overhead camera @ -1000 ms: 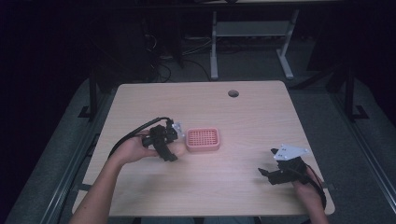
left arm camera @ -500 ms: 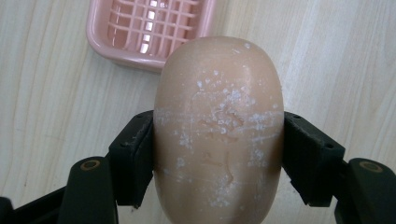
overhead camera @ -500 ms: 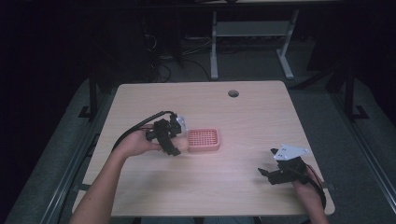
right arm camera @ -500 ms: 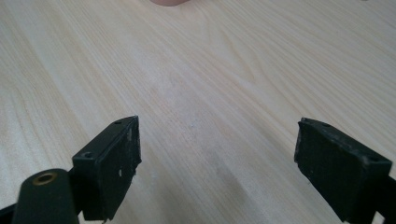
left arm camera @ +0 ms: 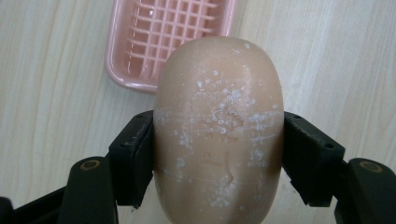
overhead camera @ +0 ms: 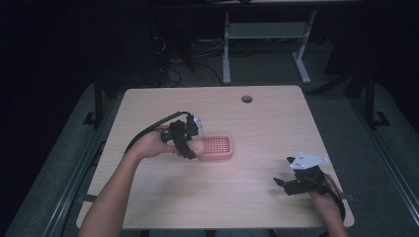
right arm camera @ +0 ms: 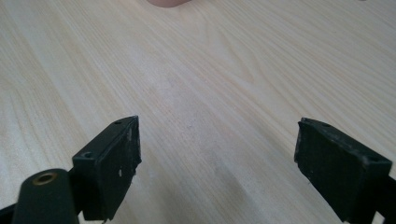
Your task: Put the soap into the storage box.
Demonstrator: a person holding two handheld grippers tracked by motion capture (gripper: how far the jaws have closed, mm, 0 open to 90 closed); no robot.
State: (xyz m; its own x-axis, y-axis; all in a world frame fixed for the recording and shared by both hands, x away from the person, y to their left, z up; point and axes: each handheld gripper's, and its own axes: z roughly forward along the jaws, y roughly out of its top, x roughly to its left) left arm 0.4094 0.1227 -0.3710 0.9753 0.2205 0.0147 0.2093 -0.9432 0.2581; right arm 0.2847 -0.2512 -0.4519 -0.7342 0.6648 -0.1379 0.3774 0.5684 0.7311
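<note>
The left gripper [left arm camera: 218,154] holds a tan bar of soap [left arm camera: 218,135], its fingers [left arm camera: 133,161] clamped on the bar's two long sides; the bar's surface carries white flecks and scuffs. In the high view the soap [overhead camera: 196,146] sits raised off the desk [overhead camera: 257,197], at the near-left end of the pink soap dish [overhead camera: 217,148] and not yet over its grid. The left gripper view shows the dish [left arm camera: 140,42] beyond the bar, empty, ribs exposed. Assessment: the carrying step is in hand, placement outstanding. The next move calls for bringing the bar over the centre of the dish, aligning its long axis with the tray, lowering until it rests on the ribs, then releasing. The right gripper [overhead camera: 296,183] rests at the desk's near-right edge, fingers [right arm camera: 116,163] spread wide with nothing between them, well apart from the dish.
</note>
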